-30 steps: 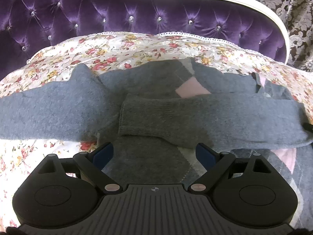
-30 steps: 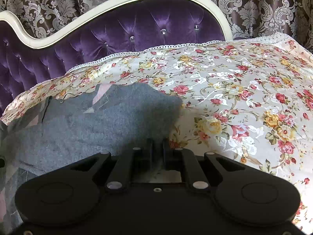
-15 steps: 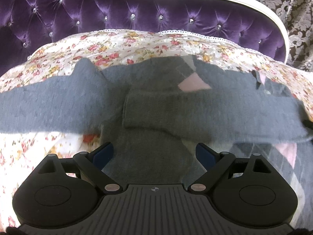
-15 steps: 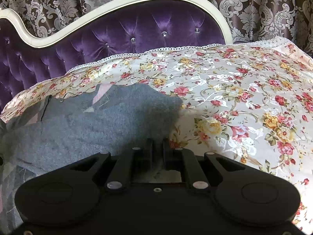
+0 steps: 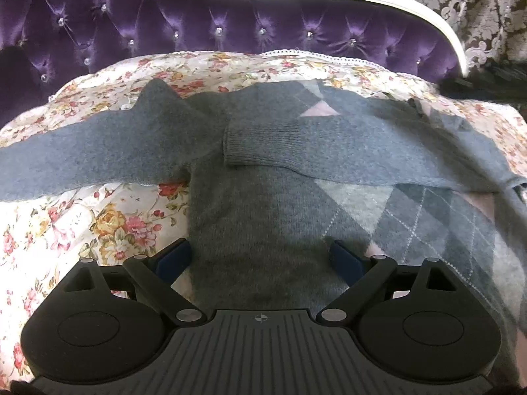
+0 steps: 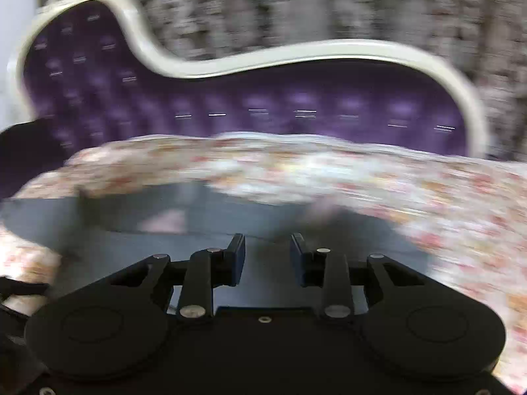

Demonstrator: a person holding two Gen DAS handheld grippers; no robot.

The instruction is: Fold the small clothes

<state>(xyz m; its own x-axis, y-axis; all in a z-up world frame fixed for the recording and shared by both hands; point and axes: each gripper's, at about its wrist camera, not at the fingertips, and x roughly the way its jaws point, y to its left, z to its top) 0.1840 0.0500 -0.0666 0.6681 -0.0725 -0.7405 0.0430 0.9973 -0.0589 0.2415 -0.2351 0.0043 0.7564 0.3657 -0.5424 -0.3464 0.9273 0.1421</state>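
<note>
My left gripper [image 5: 260, 258] hangs with its jaws spread wide and nothing pinched, the blue pads [image 5: 173, 258] straddling the lower body of the grey sweater [image 5: 263, 217], which fills the centre of the left wrist view. The sweater lies flat on the floral bedspread [image 5: 108, 220]. One sleeve [image 5: 85, 151] runs out to the left edge of the frame; the other sleeve [image 5: 346, 148] is folded across the chest, its ribbed cuff ending at mid-frame. An argyle panel shows at the right. Bare bedspread lies open at lower left, beside the sweater's straight side edge, and in a strip above the collar up to the lace trim. Beyond that rises the purple tufted headboard [image 5: 230, 26] with its white frame. My right gripper [image 6: 267, 256] has just been opening; its jaws stand partly apart with nothing between them. Its view is heavily smeared, with grey knit [image 6: 131, 217] at centre left and bedspread [image 6: 444, 204] across the right.
</note>
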